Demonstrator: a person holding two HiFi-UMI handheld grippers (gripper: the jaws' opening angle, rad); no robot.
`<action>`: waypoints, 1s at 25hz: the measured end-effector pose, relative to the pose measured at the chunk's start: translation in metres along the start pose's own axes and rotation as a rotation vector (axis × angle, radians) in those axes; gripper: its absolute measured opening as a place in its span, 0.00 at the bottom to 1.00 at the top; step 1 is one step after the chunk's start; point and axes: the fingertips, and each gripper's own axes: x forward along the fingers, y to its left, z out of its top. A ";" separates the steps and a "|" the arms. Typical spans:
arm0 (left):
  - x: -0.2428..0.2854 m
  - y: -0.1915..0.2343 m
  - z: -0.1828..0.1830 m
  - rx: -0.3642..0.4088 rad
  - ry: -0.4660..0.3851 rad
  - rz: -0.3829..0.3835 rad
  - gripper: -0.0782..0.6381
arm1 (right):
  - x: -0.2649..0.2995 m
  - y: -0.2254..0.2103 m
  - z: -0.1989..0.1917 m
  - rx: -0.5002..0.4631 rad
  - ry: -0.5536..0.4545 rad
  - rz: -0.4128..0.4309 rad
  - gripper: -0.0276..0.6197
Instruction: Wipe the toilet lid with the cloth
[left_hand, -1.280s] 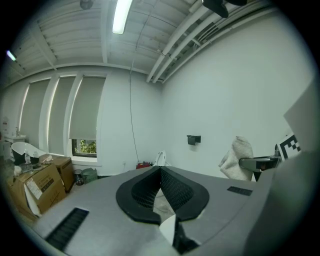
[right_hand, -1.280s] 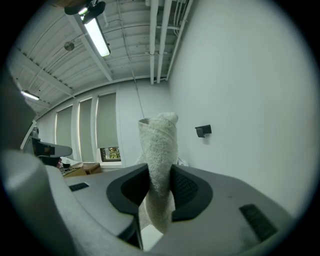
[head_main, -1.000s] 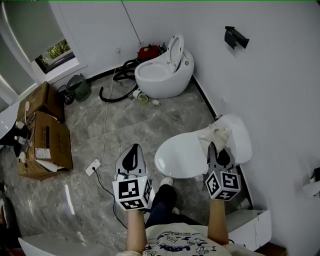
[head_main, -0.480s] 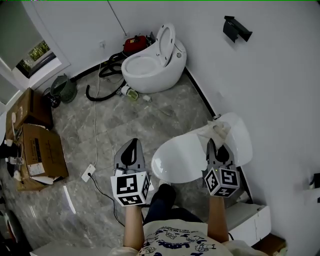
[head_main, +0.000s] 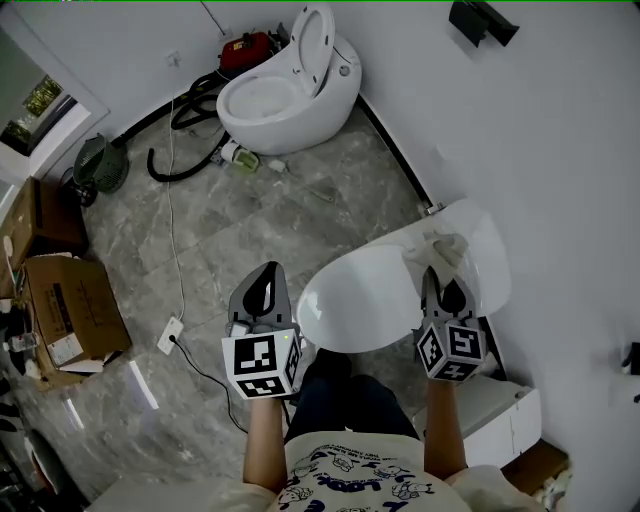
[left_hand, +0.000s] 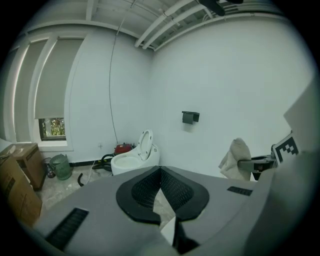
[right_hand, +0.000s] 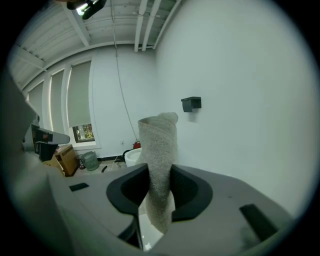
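In the head view the near toilet's closed white lid (head_main: 365, 305) lies just ahead of the person's legs. A beige cloth (head_main: 441, 250) hangs bunched over the lid's rear, by the tank. My right gripper (head_main: 444, 292) is shut on it. In the right gripper view the cloth (right_hand: 159, 150) stands up between the jaws of the right gripper (right_hand: 160, 172). My left gripper (head_main: 262, 292) hovers over the floor left of the lid, shut and empty. In the left gripper view the left gripper (left_hand: 160, 171) has its pads meeting, and the cloth (left_hand: 234, 159) shows off to the right.
A second toilet (head_main: 285, 85) with its lid up stands at the far wall, with a black hose (head_main: 172, 150) and a red machine (head_main: 245, 48) beside it. Cardboard boxes (head_main: 70, 300) sit left. A power strip (head_main: 169, 335) and cable cross the floor. The wall (head_main: 560, 200) runs close on the right.
The head view has shifted, so the far toilet and the boxes slid up and left in the picture. Both grippers keep nearly the same places by the near toilet, cloth still held.
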 end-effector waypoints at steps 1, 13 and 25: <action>0.007 -0.001 -0.005 0.001 0.010 -0.005 0.11 | 0.004 -0.004 -0.005 0.000 0.008 -0.006 0.19; 0.059 -0.012 -0.083 -0.024 0.162 0.005 0.11 | 0.050 -0.047 -0.077 0.024 0.135 -0.017 0.19; 0.101 -0.027 -0.151 -0.007 0.263 0.011 0.11 | 0.115 -0.095 -0.145 0.022 0.217 -0.034 0.19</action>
